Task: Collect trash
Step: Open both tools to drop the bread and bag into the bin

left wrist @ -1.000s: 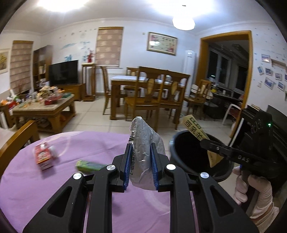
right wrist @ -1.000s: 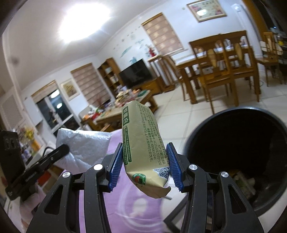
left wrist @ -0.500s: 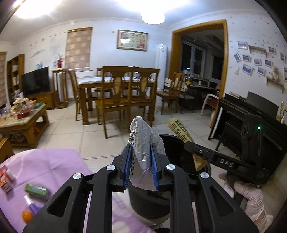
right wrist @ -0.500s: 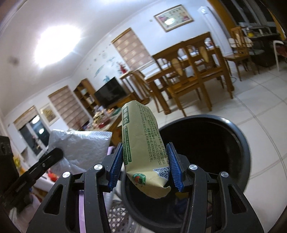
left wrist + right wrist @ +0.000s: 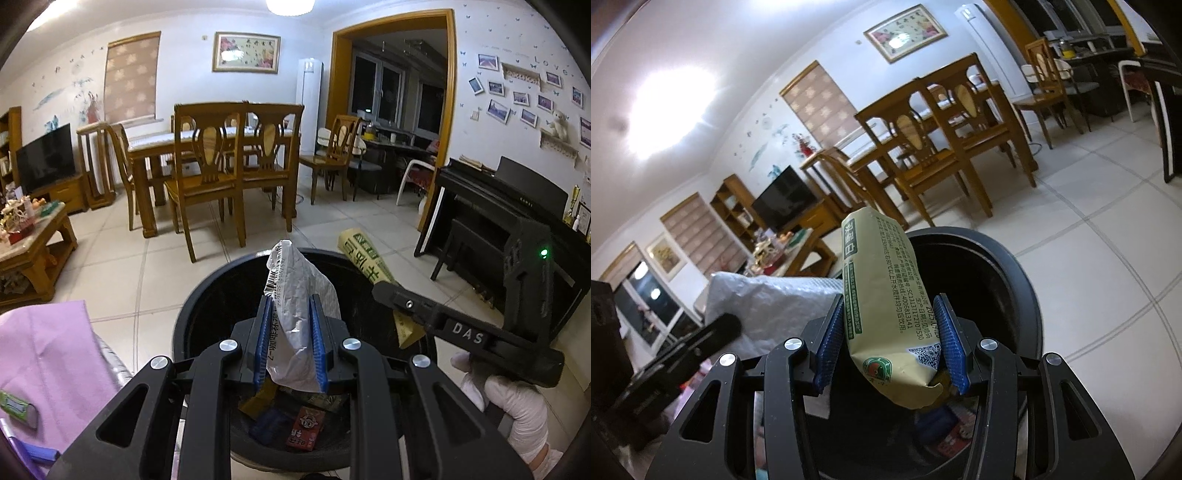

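Note:
My left gripper is shut on a crumpled silver wrapper and hangs over the mouth of a black trash bin. Several wrappers lie at the bin's bottom, among them a red packet. My right gripper is shut on a tan packet with green print, above the same black trash bin. In the left wrist view the right gripper comes in from the right with the tan packet, held by a white-gloved hand. The silver wrapper shows at the left of the right wrist view.
A table with a purple cloth lies at the lower left, with a green packet on it. Wooden dining chairs and a table stand beyond the bin on a tiled floor. A black piano is at the right, a coffee table at the left.
Both grippers have swung from over the purple table to over the bin and dipped toward its opening. Each keeps its grip on its wrapper.

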The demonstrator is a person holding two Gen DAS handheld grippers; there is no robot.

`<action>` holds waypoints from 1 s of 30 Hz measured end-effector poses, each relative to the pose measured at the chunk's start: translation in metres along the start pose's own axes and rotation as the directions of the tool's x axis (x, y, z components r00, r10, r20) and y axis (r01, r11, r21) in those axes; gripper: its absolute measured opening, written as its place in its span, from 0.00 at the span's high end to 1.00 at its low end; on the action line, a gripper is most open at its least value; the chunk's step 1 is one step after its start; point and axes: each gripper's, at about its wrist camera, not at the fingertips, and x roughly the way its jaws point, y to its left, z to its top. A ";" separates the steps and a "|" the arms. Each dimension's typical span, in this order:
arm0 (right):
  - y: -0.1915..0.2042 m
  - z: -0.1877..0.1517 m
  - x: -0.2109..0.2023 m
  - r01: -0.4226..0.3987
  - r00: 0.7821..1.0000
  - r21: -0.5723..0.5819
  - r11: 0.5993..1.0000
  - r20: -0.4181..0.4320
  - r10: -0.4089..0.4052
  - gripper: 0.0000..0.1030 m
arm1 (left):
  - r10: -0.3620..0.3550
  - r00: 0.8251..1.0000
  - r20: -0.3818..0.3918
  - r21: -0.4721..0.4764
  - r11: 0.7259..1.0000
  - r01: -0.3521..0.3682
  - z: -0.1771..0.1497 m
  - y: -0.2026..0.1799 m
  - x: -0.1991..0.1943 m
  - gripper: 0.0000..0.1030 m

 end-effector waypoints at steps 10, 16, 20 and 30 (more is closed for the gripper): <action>-0.004 -0.004 0.017 0.033 0.999 -0.002 0.999 -0.012 -0.033 0.53 | 0.005 0.999 -0.050 0.003 1.000 -0.005 -0.004 -0.003 0.017 0.80; 0.000 -0.003 0.027 0.038 0.999 -0.016 0.999 -0.024 -0.039 0.52 | 0.007 0.998 -0.059 0.001 1.000 -0.007 -0.006 -0.003 0.019 0.80; 0.006 -0.005 0.033 0.046 0.998 -0.022 0.999 -0.030 -0.046 0.51 | 0.004 0.998 -0.066 0.004 1.000 -0.003 -0.006 -0.004 0.020 0.79; 0.013 -0.008 0.025 0.046 0.999 -0.008 0.999 -0.003 -0.046 0.28 | 0.010 0.999 -0.050 -0.003 1.000 -0.011 -0.004 -0.005 0.013 0.58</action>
